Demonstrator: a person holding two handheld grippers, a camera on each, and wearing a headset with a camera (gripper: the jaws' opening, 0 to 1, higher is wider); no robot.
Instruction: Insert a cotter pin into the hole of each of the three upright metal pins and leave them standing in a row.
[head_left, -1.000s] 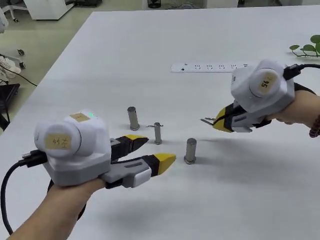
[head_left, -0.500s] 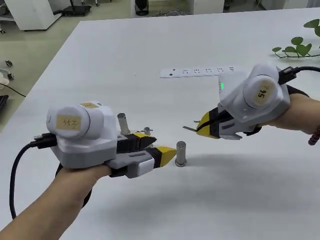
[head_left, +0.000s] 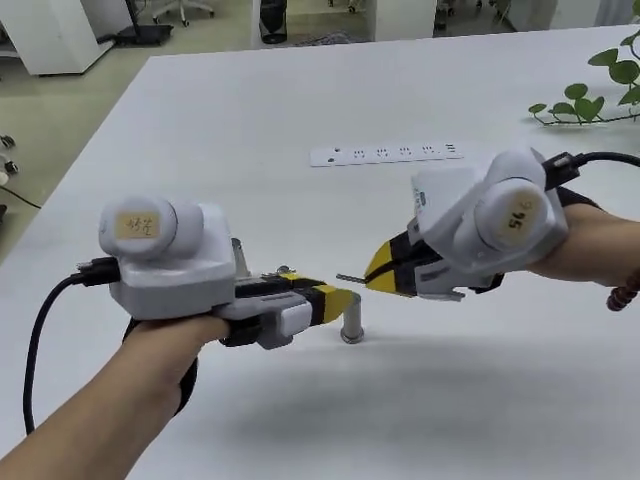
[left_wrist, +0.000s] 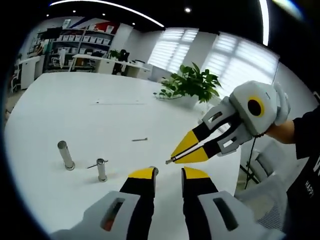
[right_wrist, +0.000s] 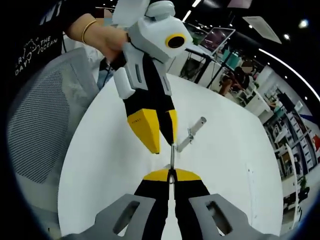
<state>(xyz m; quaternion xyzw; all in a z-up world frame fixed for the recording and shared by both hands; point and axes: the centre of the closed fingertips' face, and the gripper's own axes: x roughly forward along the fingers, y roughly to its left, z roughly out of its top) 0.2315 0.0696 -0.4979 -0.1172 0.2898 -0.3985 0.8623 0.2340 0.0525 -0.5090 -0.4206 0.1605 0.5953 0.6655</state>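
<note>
The near metal pin (head_left: 352, 324) stands upright just past my left gripper (head_left: 322, 292). Its grey top (left_wrist: 155, 171) shows in the gap beside one yellow jaw of the left gripper (left_wrist: 168, 173); the jaws stand slightly apart. My right gripper (head_left: 385, 270) is shut on a cotter pin (head_left: 349, 277), whose tip points at the near pin's top from the right. The same cotter pin (right_wrist: 171, 156) sticks straight out of the right gripper (right_wrist: 171, 175). The middle pin (left_wrist: 101, 169) carries a cotter pin. The far pin (left_wrist: 65, 155) stands bare.
A loose cotter pin (left_wrist: 140, 139) lies on the white table (head_left: 250, 130) beyond the pins. A white power strip (head_left: 387, 153) lies farther back, a potted plant (head_left: 590, 95) at the far right. An office chair (right_wrist: 47, 125) stands at the table's edge.
My left gripper has moved right to the near pin and its jaws have narrowed. The right gripper has carried the cotter pin left and down toward that pin's top. The head camera has shifted.
</note>
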